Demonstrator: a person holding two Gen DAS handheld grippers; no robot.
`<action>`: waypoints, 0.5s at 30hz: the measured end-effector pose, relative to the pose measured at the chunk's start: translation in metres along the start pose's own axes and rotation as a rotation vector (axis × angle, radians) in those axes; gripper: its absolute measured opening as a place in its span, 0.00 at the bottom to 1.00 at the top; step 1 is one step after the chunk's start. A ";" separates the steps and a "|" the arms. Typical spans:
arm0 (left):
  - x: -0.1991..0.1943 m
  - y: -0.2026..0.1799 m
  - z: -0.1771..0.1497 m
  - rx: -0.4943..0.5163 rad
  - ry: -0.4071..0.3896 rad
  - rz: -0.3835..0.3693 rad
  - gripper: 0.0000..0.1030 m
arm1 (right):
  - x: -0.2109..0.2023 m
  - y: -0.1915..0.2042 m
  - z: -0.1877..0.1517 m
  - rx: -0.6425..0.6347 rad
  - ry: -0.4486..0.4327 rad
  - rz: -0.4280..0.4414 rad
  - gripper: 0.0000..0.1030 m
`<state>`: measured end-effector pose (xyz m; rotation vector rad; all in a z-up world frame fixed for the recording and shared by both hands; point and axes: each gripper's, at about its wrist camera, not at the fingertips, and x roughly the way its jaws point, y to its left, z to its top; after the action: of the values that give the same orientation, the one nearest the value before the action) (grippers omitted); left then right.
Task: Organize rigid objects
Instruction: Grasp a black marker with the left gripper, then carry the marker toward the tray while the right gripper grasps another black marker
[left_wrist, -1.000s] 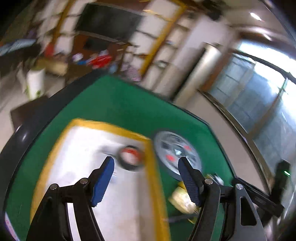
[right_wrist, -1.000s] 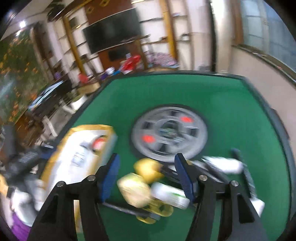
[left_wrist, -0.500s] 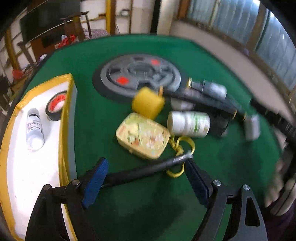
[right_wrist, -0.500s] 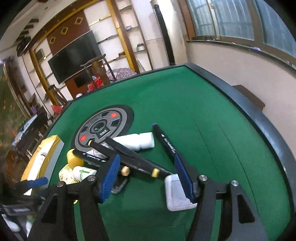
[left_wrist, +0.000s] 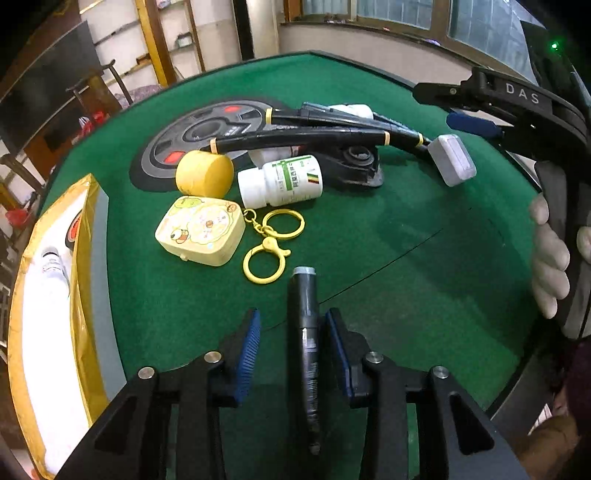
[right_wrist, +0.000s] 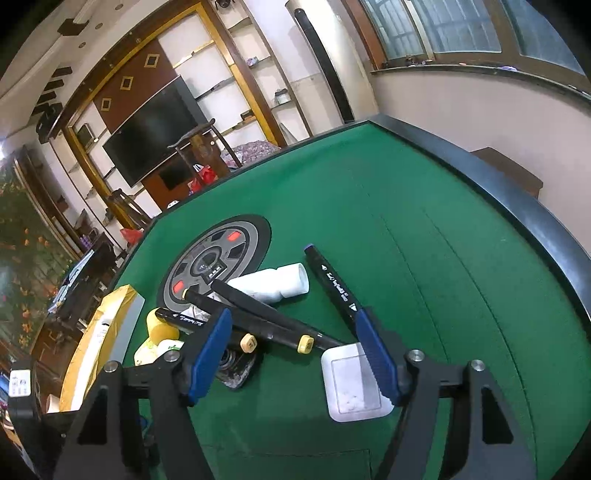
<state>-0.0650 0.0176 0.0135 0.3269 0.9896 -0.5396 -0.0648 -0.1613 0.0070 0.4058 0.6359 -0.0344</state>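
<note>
A: What is my left gripper (left_wrist: 290, 345) doing?

B: Its jaws are closing around a dark pen (left_wrist: 306, 354). The pen lies on the green table (left_wrist: 388, 229) and runs straight between the blue pads (left_wrist: 246, 347). The right-side pad looks like it touches the pen. The other pad is not on it yet, so I don't call it a grip.

A: What is near the pen?

B: Just past its tip I see two yellow key rings (left_wrist: 271, 243), hooked to a cream case with cartoon pictures (left_wrist: 201, 230). Beside those lie a white pill bottle (left_wrist: 280, 181) and a yellow roll (left_wrist: 205, 173). Behind them is a pile of black markers (left_wrist: 317, 136), a dark clip thing (left_wrist: 354, 166) and a round wheel picture (left_wrist: 195, 136) on the cloth.

A: And my right gripper (right_wrist: 295, 354)?

B: Its jaws are opening and I hold nothing. A small white box (right_wrist: 354, 384) sits on the table, low between the fingers, next to the right-side pad. A black marker (right_wrist: 334, 284) lies apart from the pile, behind the box.

A: Anything else?

B: A yellow-edged tray (left_wrist: 83, 280) is at the left, with a small bottle (left_wrist: 55, 264) inside.
</note>
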 end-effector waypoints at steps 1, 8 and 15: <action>0.000 -0.001 0.004 -0.010 -0.009 -0.025 0.14 | 0.001 0.000 0.000 0.002 0.000 -0.003 0.67; -0.029 0.007 -0.013 -0.168 -0.141 -0.127 0.14 | -0.001 -0.004 -0.002 0.011 -0.013 -0.054 0.67; -0.089 0.035 -0.024 -0.247 -0.322 -0.209 0.14 | -0.016 -0.006 0.001 -0.002 -0.006 -0.047 0.67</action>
<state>-0.1001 0.0832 0.0781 -0.0849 0.7692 -0.6286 -0.0785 -0.1690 0.0148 0.3891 0.6390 -0.0796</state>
